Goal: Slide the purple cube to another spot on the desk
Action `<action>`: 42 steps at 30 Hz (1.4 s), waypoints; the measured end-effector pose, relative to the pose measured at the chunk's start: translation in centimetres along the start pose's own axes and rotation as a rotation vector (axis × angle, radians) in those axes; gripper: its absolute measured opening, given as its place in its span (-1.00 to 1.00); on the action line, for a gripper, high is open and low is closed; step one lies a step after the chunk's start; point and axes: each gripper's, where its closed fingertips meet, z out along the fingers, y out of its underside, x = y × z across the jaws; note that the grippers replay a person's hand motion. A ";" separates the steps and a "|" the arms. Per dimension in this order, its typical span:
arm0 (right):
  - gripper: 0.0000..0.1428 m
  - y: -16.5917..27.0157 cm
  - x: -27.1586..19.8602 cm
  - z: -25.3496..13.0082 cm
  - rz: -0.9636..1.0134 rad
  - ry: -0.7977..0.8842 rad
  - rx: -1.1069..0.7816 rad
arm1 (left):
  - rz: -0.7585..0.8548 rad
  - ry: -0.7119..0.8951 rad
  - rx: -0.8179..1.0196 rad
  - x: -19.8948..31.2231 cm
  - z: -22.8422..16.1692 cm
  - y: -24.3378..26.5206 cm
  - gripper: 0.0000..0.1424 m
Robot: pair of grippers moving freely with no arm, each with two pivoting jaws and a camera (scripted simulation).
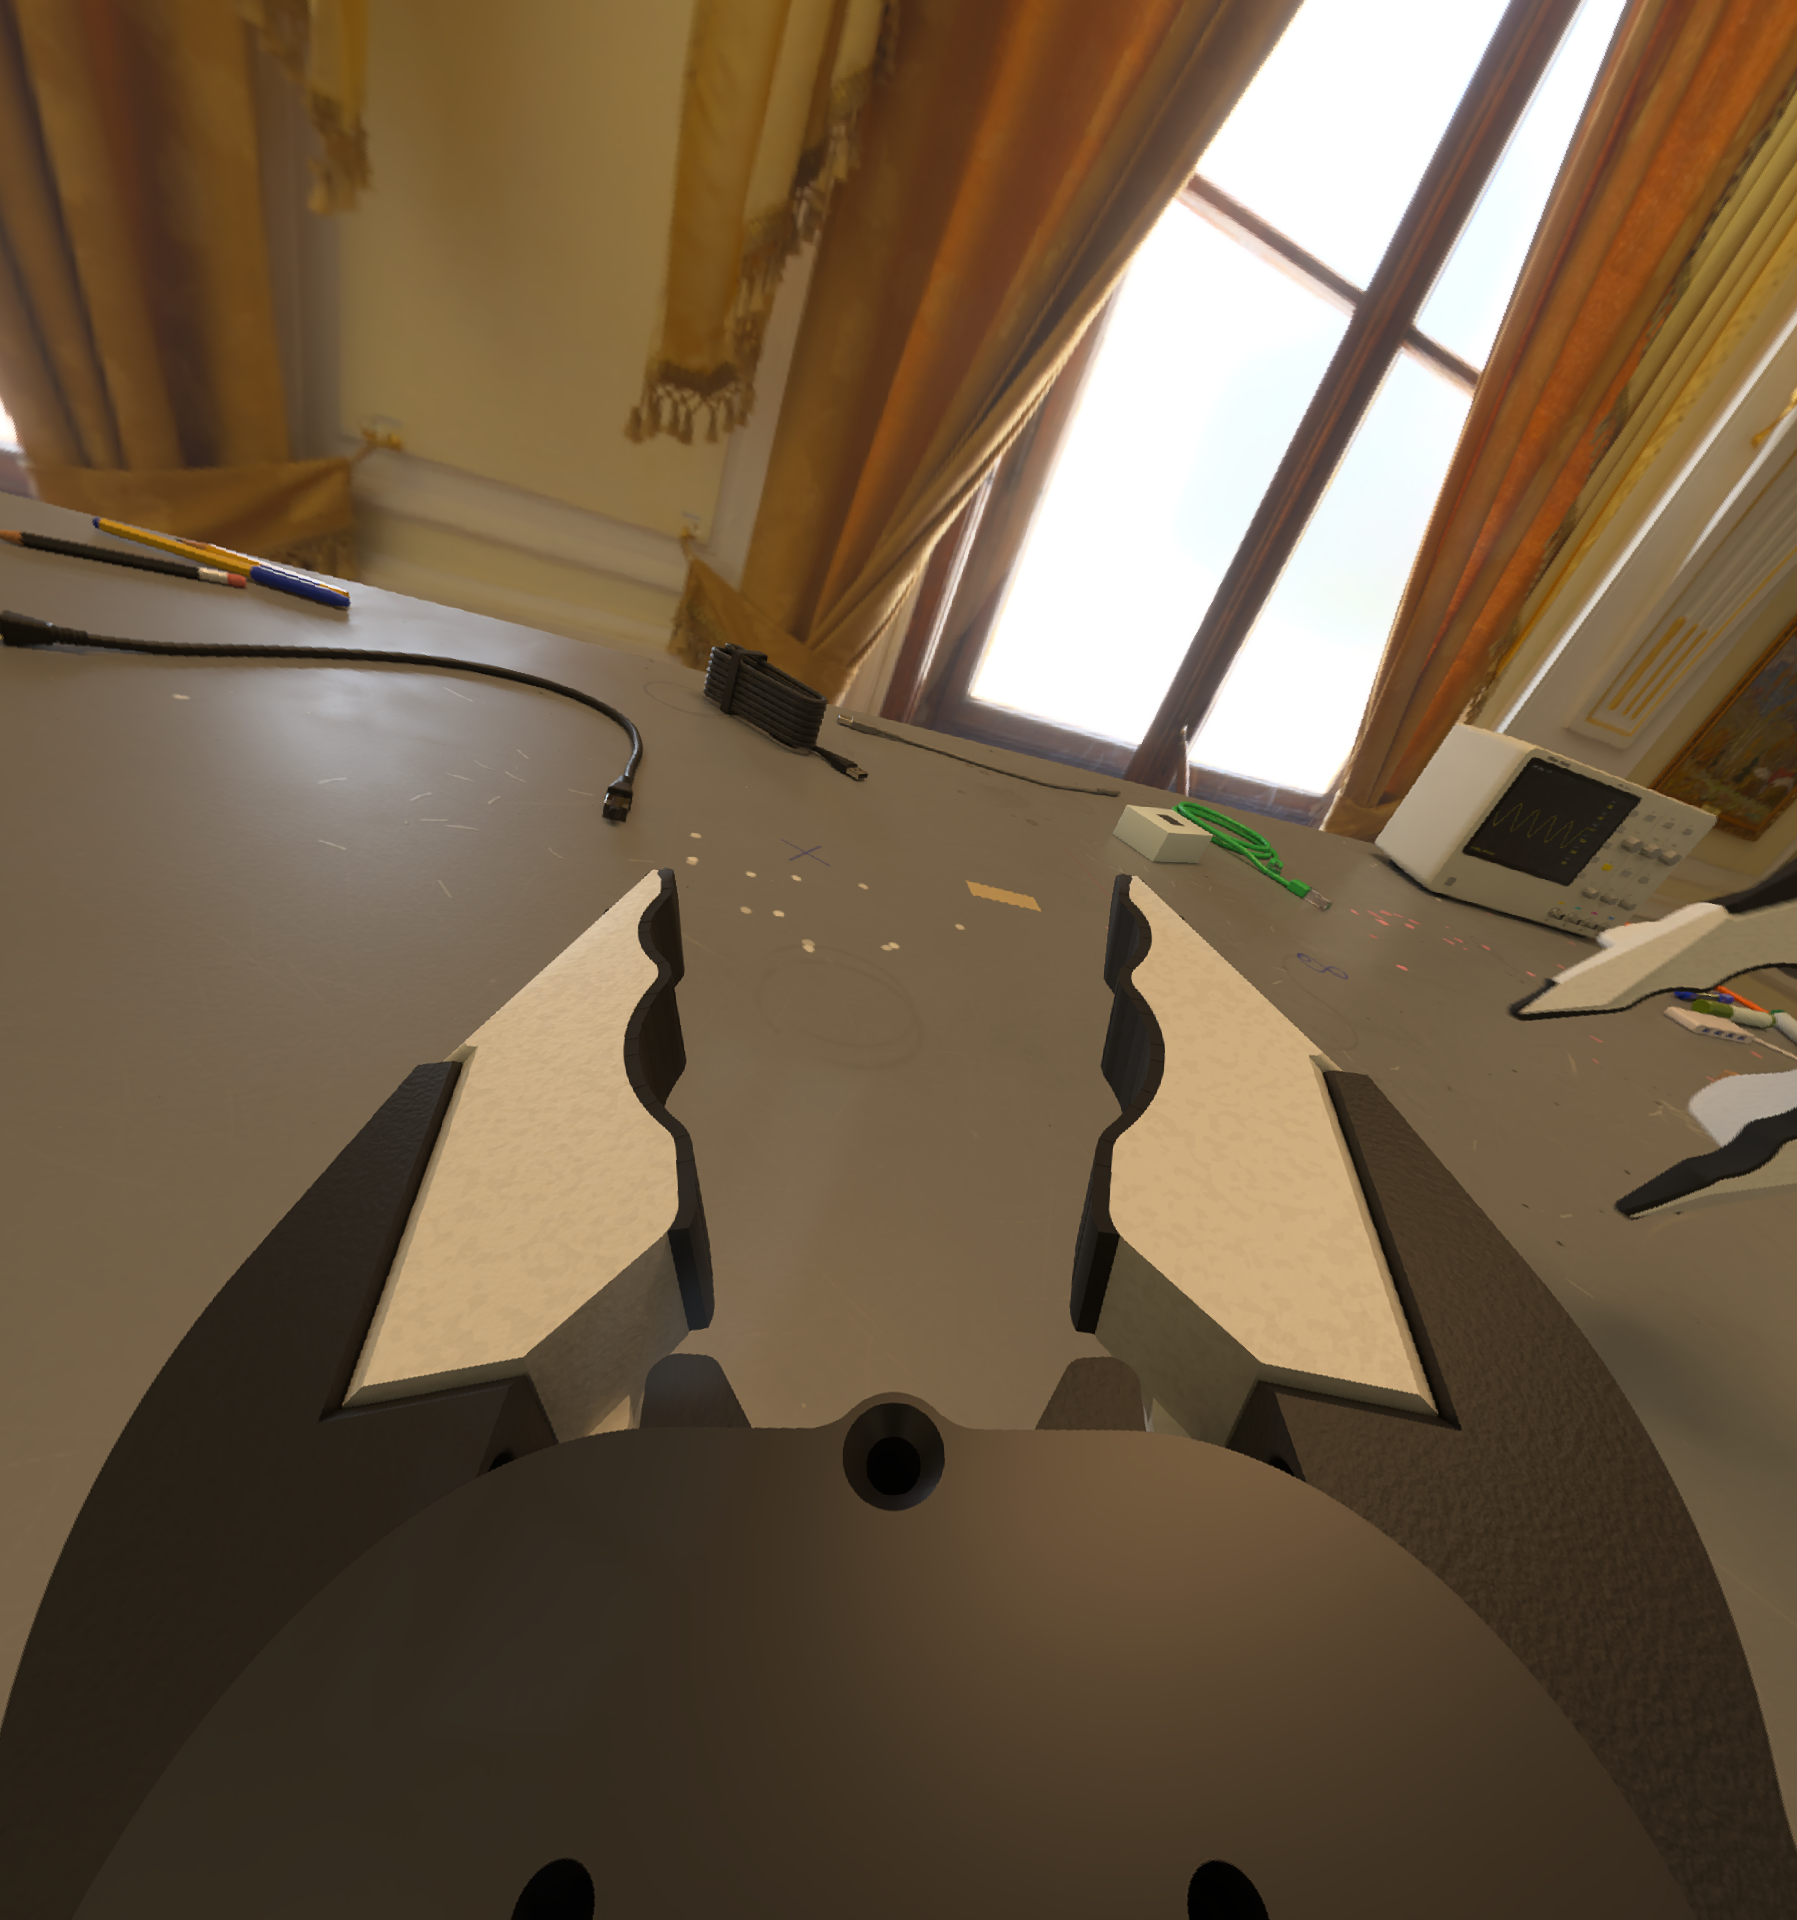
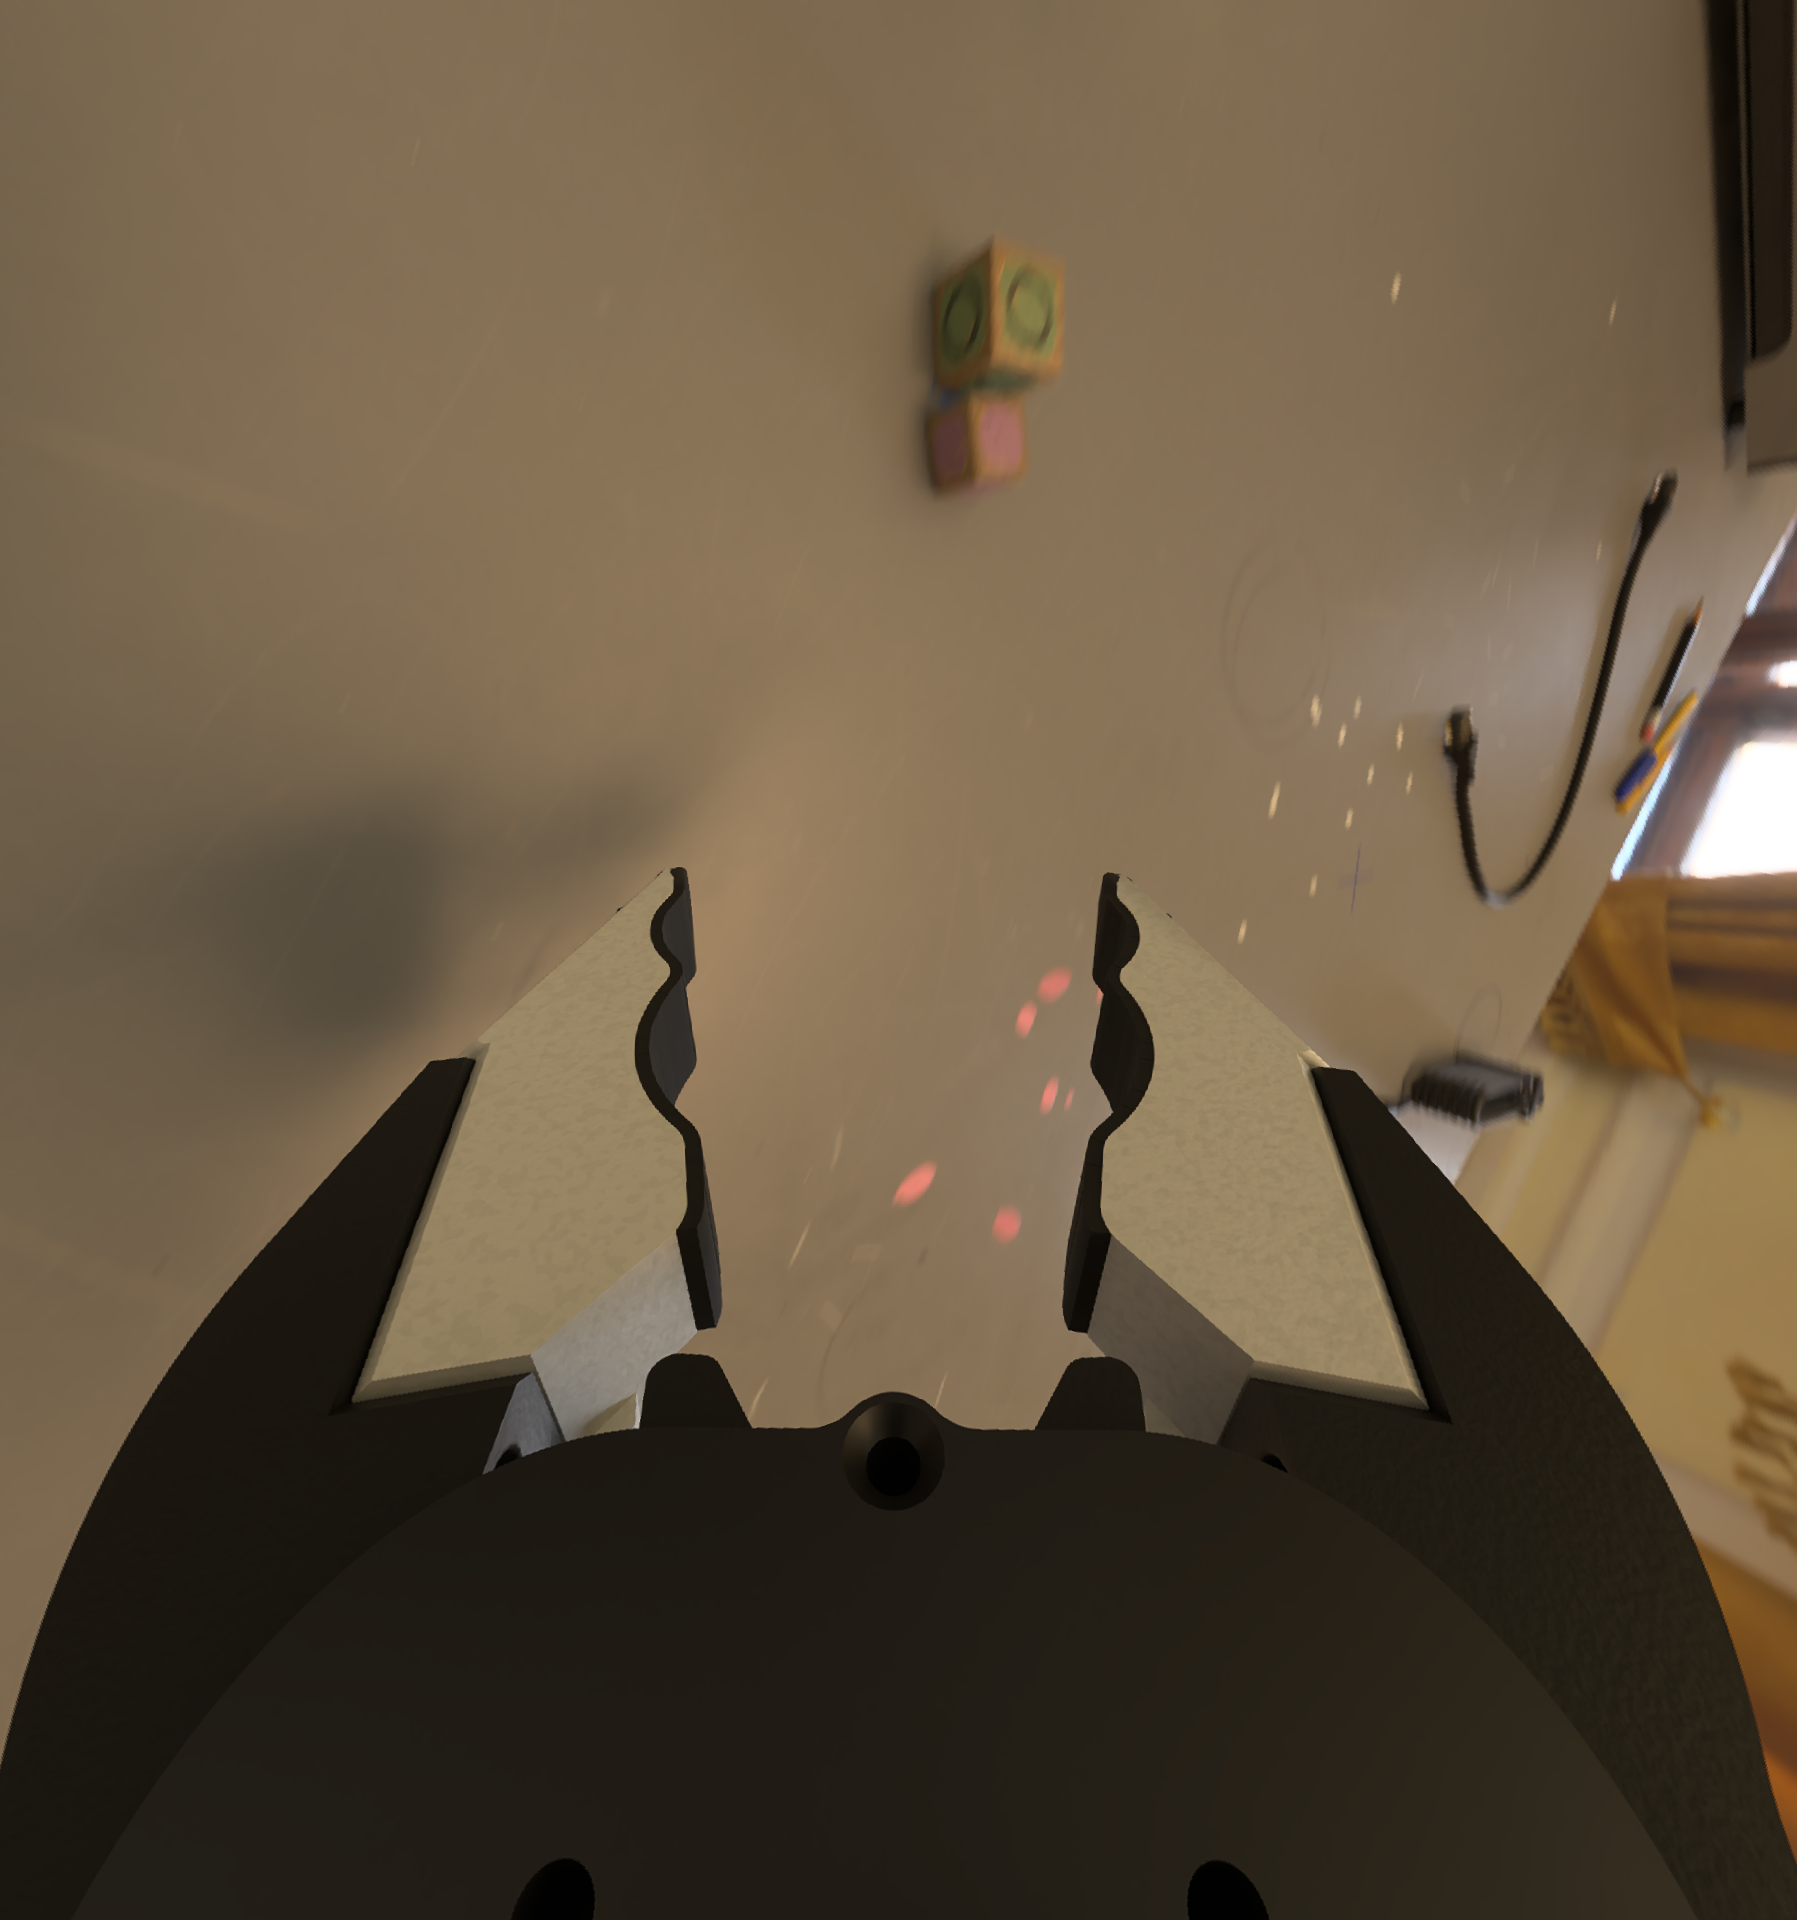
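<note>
In the right wrist view, a small cube with pinkish-purple faces (image 2: 977, 449) sits on the grey-brown desk (image 2: 458, 416), touching a larger green-faced cube (image 2: 1000, 317) just beyond it. Both look blurred. My right gripper (image 2: 894, 883) is open and empty, well short of the cubes and pointing towards them. My left gripper (image 1: 894, 883) is open and empty over a bare part of the desk (image 1: 250, 935). The cubes do not show in the left wrist view. The right gripper also shows there at the right edge (image 1: 1574, 1109), jaws apart.
Far left lie a pencil (image 1: 104, 554), a pen (image 1: 219, 561) and a black cable (image 1: 354, 657). Behind are a coiled black cable bundle (image 1: 764, 698), a white box (image 1: 1164, 833), a green cable (image 1: 1252, 847), a white oscilloscope (image 1: 1543, 821) and markers (image 1: 1767, 1023). A dark device (image 2: 1767, 208) stands beyond the cubes.
</note>
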 end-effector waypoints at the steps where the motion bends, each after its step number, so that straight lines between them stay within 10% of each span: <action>1: 0.11 -1.3 0.8 1.0 -0.003 -0.015 0.028 | -0.007 0.002 -0.002 -0.1 0.0 0.1 0.16; 15: 0.27 -6.9 3.9 11.3 -0.116 -0.168 -0.088 | -0.064 0.010 -0.010 -0.7 0.8 1.6 0.20; 24: -0.66 -6.0 2.3 12.9 -0.109 -0.309 -0.130 | -0.089 0.034 -0.029 -0.3 1.5 2.3 0.22; 42: -0.68 -3.4 0.3 10.7 0.024 -0.318 -0.229 | -0.096 0.171 -0.099 2.9 5.1 3.7 0.16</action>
